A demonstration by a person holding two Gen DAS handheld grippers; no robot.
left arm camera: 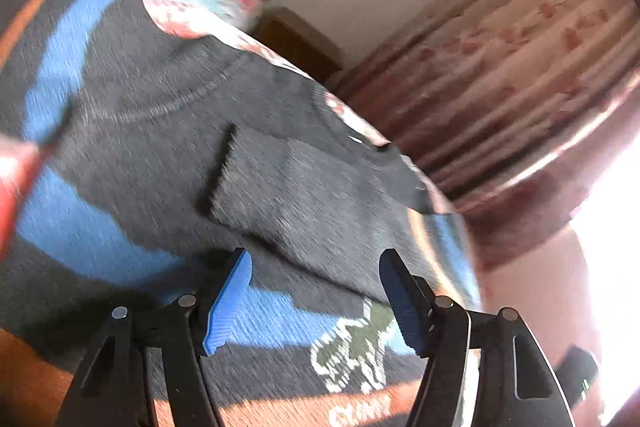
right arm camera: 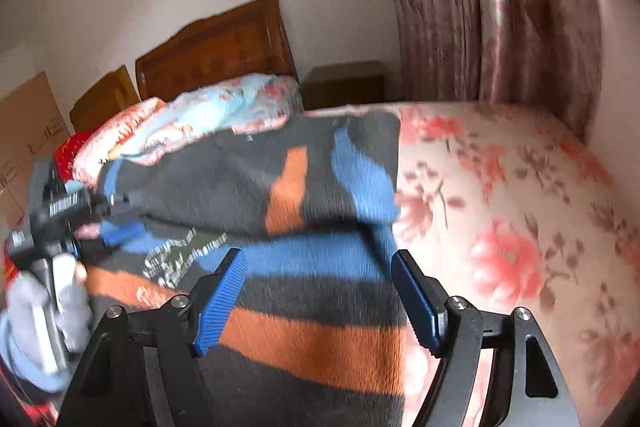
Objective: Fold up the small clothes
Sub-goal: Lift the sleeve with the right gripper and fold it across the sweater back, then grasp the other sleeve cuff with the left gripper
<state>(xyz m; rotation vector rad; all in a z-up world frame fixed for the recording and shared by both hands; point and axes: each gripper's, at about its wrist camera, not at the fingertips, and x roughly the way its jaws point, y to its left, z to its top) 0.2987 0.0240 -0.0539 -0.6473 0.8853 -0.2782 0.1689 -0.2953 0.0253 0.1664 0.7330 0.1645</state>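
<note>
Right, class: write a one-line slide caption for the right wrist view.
Open right gripper above a striped sweater on a floral bedsheet, left gripper beside it.

both views are smeared by motion blur. the sweater (left arm camera: pixel 168 115) runs off the left wrist picture's bottom and left edges, its white lettering (left arm camera: pixel 358 413) unreadable. in the right wrist view the sweater hides the left gripper (right arm camera: pixel 120 227) fingertips.

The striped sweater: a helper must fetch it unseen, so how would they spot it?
Find the bed with the pink floral sheet. The dark grey knitted sweater lies spread on it, below the pale blue floral quilt. Only it has blue and orange stripes.
</note>
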